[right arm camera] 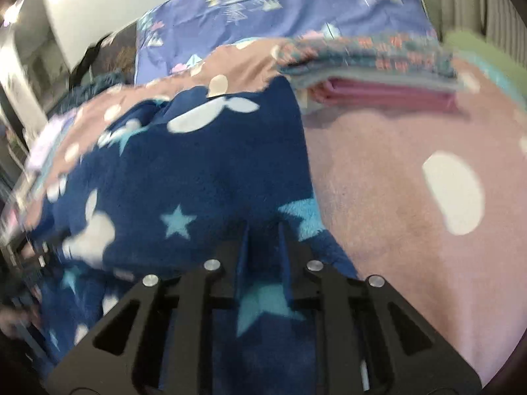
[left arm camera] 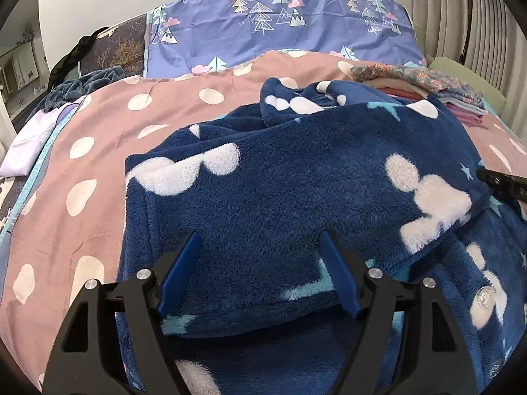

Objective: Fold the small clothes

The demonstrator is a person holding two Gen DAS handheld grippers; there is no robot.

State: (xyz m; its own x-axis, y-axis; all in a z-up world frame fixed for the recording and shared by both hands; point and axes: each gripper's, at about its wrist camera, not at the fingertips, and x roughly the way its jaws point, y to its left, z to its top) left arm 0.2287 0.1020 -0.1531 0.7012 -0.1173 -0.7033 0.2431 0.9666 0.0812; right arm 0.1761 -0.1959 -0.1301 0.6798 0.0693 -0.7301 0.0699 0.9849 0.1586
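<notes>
A dark blue fleece garment (left arm camera: pixel 296 191) with white clouds and light blue stars lies on the pink polka-dot bedspread (left arm camera: pixel 108 151), one part folded over the rest. My left gripper (left arm camera: pixel 260 247) is open, its blue fingers (left arm camera: pixel 179 273) spread just above the folded fleece, holding nothing. My right gripper (right arm camera: pixel 263 230) is shut on the fleece's right edge (right arm camera: pixel 263 299), with cloth pinched between its narrow fingers. The right gripper's black tip shows in the left wrist view (left arm camera: pixel 504 182) at the fleece's right edge. The right wrist view is motion-blurred.
A stack of folded clothes (left arm camera: pixel 438 95) sits at the back right, and shows too in the right wrist view (right arm camera: pixel 378 75). A purple tree-print pillow (left arm camera: pixel 280 23) lies at the bed's head. A lilac cloth (left arm camera: pixel 29 144) and dark teal fabric (left arm camera: pixel 82 82) lie left.
</notes>
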